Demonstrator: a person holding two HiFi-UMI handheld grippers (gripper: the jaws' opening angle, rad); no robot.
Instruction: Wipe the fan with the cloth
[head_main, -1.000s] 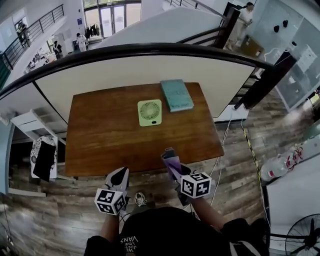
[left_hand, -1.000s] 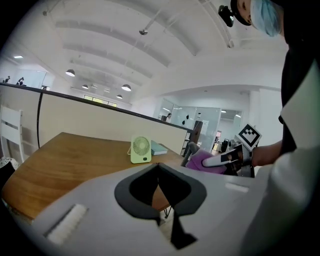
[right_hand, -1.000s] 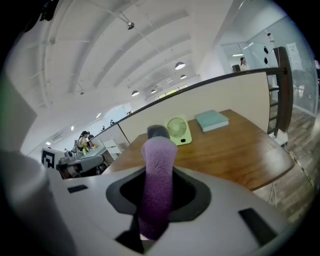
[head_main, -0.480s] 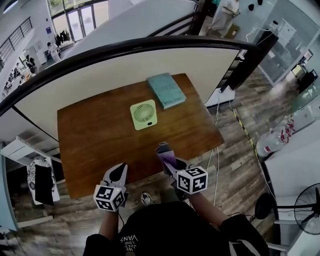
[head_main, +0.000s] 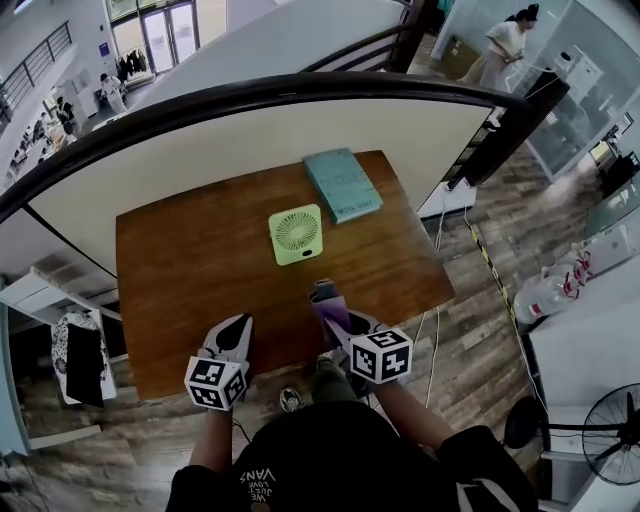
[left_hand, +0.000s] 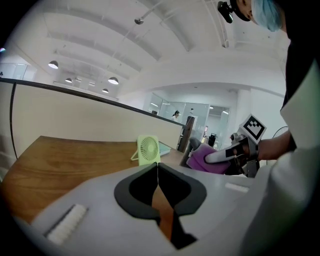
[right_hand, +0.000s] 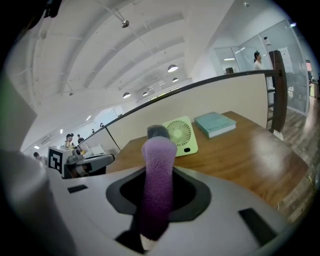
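Observation:
A small square light-green fan (head_main: 296, 234) stands tilted on the brown wooden table (head_main: 190, 280), near its far middle; it also shows as the green fan (left_hand: 149, 150) and the green fan (right_hand: 181, 136). My right gripper (head_main: 328, 302) is shut on a folded purple cloth (right_hand: 157, 185), held over the table's near edge, well short of the fan. The purple cloth (left_hand: 212, 162) shows at the right of the left gripper view. My left gripper (head_main: 238, 335) hangs at the near edge, jaws shut with nothing between them.
A teal book (head_main: 342, 184) lies flat just right of and behind the fan. A curved cream partition with a dark rail (head_main: 260, 95) borders the table's far side. Cables trail on the wooden floor (head_main: 470, 300) to the right. A floor fan (head_main: 612, 435) stands at lower right.
Both grippers have come forward from the floor side to the table's near edge. The head view has shifted. The fan and book have not moved.

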